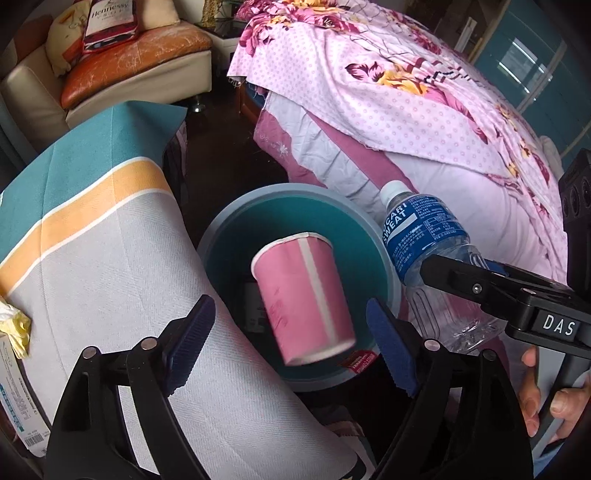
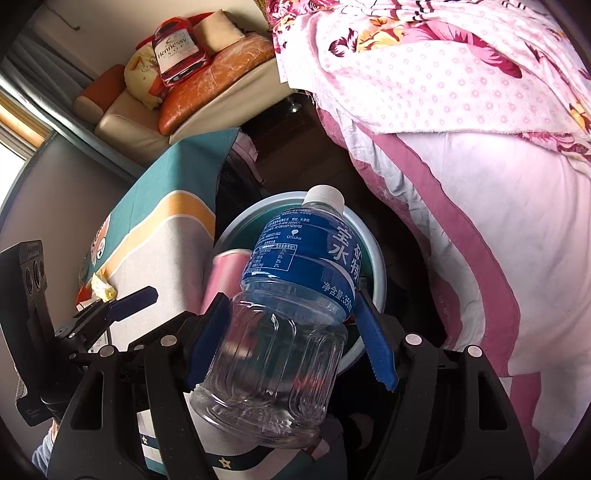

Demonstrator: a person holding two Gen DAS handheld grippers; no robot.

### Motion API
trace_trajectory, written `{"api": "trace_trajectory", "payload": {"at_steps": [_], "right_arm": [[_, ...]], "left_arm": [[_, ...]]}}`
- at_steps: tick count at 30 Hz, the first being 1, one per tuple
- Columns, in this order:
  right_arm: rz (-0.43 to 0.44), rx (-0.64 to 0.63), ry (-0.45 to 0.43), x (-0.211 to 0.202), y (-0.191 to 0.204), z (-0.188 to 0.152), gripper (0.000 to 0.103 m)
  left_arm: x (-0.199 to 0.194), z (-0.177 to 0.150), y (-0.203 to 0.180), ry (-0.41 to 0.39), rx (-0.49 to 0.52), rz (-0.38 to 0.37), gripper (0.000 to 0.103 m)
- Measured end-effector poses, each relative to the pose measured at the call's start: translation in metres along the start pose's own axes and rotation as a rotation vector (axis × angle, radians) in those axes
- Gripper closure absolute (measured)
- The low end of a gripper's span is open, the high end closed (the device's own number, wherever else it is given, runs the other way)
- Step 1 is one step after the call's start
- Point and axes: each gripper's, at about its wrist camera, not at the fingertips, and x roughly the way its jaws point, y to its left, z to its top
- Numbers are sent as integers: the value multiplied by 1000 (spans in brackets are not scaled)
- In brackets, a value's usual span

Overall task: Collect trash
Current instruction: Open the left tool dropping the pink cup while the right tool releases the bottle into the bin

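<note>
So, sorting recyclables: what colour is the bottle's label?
Dark blue with white lettering on the bottle, clearest in the right wrist view.

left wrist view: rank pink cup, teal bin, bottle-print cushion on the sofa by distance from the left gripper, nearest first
From the left gripper:
1. Pink cup, between the open fingers and touching neither, blurred, over the bin's mouth.
2. Teal bin, directly below and behind the cup, on the floor between the striped cloth and the bed.
3. Bottle-print cushion, top left on the sofa, across the room.

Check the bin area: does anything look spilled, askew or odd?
No spill. The pink paper cup hangs tilted and blurred above the teal bin, clear of the open left gripper; apparently falling. The bottle is clamped, capped.
</note>
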Motion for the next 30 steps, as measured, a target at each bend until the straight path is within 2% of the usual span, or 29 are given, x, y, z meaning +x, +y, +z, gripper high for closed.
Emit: {"api": "trace_trajectory", "payload": {"at_steps": [2,11,22,24,30], "right_arm": [[-5,0,5,2,0,-1,37],[-19,-25,24,10,14,1,37],[-53,-40,65,23,33,0,36],[-57,-33,78,24,36,-1,30],[-76,-60,73,16,54,-6,29]], "left_arm": [[-1,-2,4,0,1,12,13],[-13,-19,32,-2,-45,41,12],[-29,-34,58,-10,-88,38,12],[-31,-37,62,-10,-91,39,12],[-44,-47,73,-20,-117,35,12]]}}
